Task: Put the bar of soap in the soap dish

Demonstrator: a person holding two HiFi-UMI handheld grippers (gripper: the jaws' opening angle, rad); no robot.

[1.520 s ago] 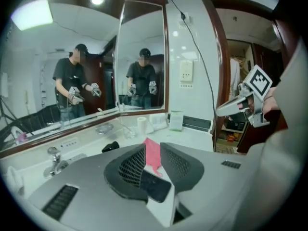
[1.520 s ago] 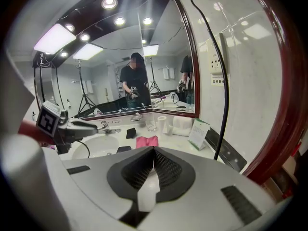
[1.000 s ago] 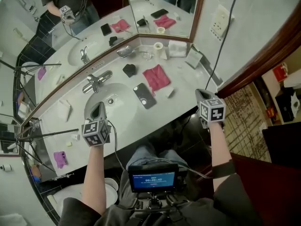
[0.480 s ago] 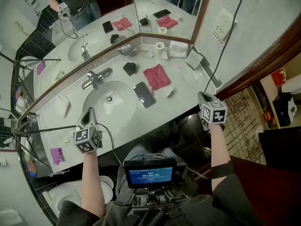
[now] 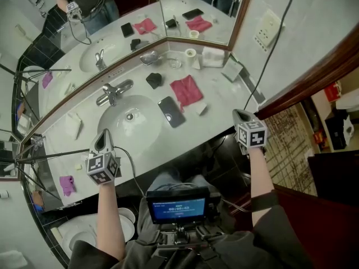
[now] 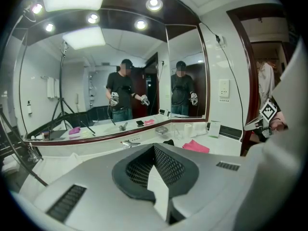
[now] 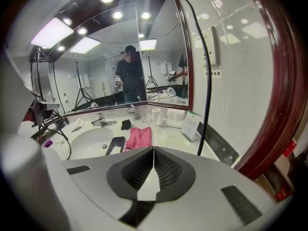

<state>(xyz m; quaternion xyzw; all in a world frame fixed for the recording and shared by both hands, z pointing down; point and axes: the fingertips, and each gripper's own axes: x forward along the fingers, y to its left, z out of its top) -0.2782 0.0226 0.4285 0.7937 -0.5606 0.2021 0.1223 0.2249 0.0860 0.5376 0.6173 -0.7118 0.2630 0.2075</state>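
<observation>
The basin (image 5: 130,122) shows its drain plug at the bottom. Behind the basin to the right, against the mirror, sits the silvery soap dish (image 5: 150,58); I can't make out what lies in it. The bar of soap (image 5: 201,110) lies on the counter right of the basin, just past the phone (image 5: 171,111). The left gripper (image 5: 103,136), jaws pressed together on nothing, hangs by the counter edge at the basin's front-left. A second ago it was over the basin's front rim. The right gripper (image 5: 240,115), likewise closed and empty, hovers at the counter edge well right of the basin, unmoved.
</observation>
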